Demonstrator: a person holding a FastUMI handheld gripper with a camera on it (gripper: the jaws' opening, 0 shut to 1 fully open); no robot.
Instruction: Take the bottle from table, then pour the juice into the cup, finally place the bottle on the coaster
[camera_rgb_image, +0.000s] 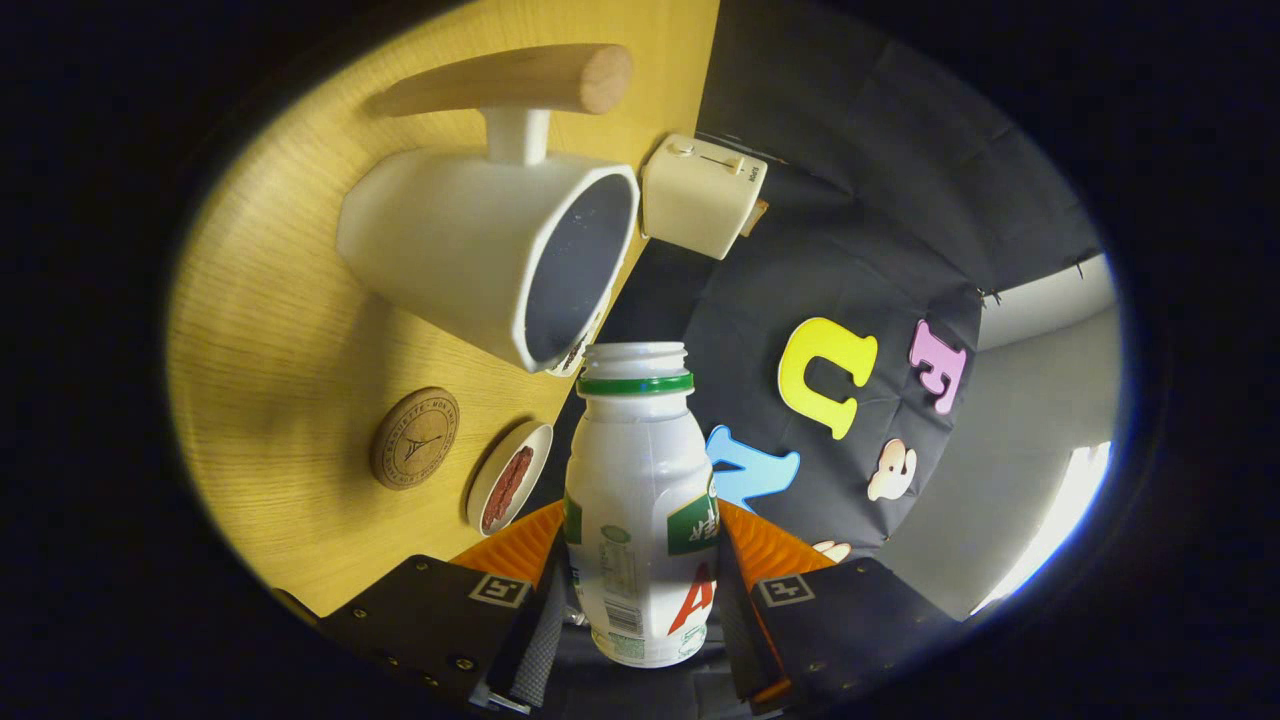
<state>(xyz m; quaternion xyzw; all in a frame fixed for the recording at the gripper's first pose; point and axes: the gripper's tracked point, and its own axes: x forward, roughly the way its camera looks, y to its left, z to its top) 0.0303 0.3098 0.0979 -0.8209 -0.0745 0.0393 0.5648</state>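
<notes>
Clamped by the claw (640, 590), both fingers pressing its sides, the open bottle (640, 510) sits at lower centre, mouth just beside the rim of the white cup (470, 250) above it. Left of centre on the table (280, 330) lies the round coaster (415, 438), with a small dish (508, 478) beside it.
</notes>
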